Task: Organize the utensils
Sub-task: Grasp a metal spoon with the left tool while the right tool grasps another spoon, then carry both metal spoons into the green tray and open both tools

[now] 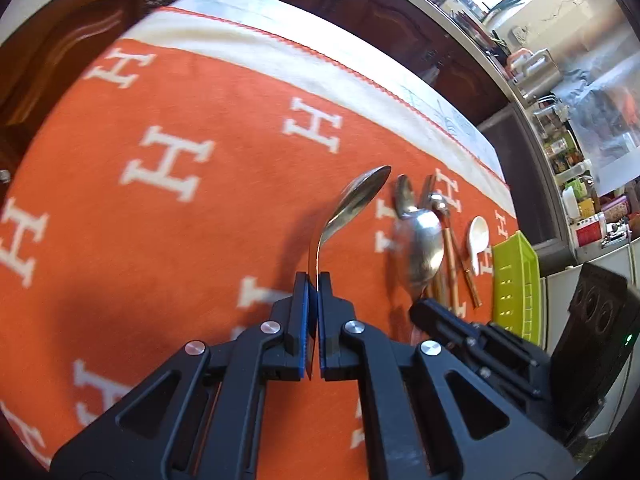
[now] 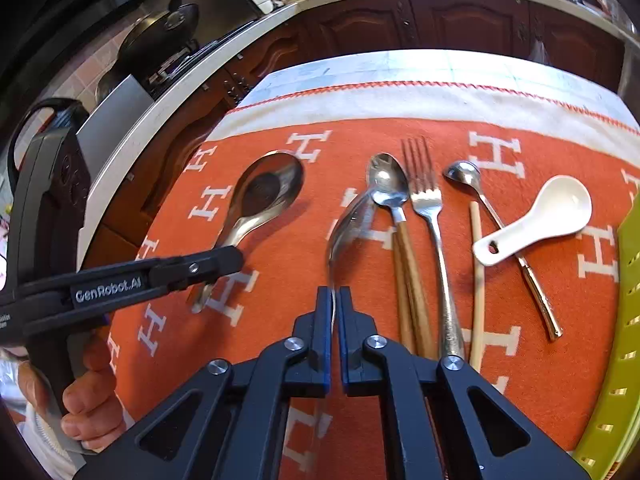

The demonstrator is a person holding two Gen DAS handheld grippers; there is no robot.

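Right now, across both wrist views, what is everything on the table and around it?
Large steel spoons: two, silver, one in each gripper; left-held, right-held.
Wood-handled spoon: one, silver bowl, right of the right-held spoon.
Fork: one, silver, beside the wood-handled spoon.
Chopstick: one, pale, right of the fork.
Small spoon: one, silver with gold handle, under the ceramic spoon.
Ceramic spoon: one, white, far right.
Basket: one, lime green, at the cloth's right edge.
Cloth: one, orange with white H letters, covering the table.
Left gripper: black, fingers shut on a spoon handle.
Right gripper: black, likewise.
Hand: one, holding the left gripper.
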